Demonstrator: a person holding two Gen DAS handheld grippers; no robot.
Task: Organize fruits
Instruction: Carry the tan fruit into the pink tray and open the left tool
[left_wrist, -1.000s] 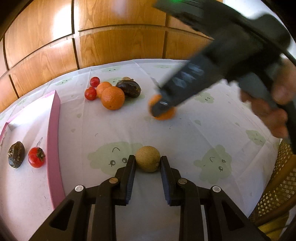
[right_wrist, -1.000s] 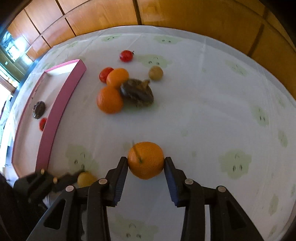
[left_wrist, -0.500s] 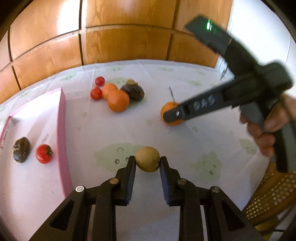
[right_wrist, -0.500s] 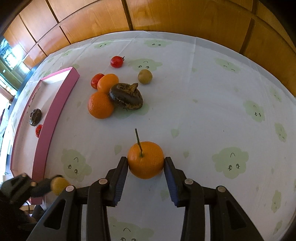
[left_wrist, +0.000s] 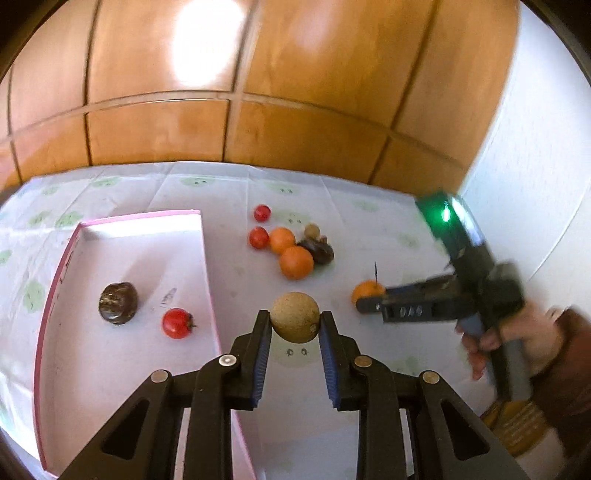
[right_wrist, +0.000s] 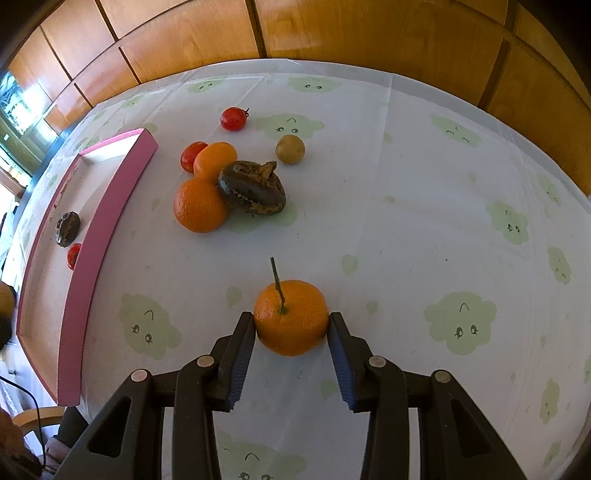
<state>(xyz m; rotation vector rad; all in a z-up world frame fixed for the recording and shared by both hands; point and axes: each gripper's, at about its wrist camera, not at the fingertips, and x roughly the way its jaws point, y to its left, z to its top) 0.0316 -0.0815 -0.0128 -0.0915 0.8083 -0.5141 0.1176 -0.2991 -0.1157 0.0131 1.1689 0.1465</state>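
Orange fruits: three (right_wrist: 290, 316); tomatoes: three (right_wrist: 233, 118); both jaws clamped, left on tan fruit (left_wrist: 294, 316).

**Glossy wood, matt cloth, rough and shiny fruit**

The wall panelling (left_wrist: 155, 74) is varnished wood with bright glare. A smooth printed cloth (right_wrist: 424, 206) covers the surface. The tan fruit (left_wrist: 294, 316) looks matt and grainy, the stemmed orange (right_wrist: 290, 317) finely pitted, the tomato (left_wrist: 177, 323) glossy. The pads (right_wrist: 240, 363) are ribbed blue, set in matt black plastic.

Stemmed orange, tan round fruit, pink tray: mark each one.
stemmed orange (right_wrist: 291, 317), right wrist view, on its top skin beside the stem.
tan round fruit (left_wrist: 294, 316), left wrist view, on its front face.
pink tray (right_wrist: 98, 240), right wrist view, on its near side wall.
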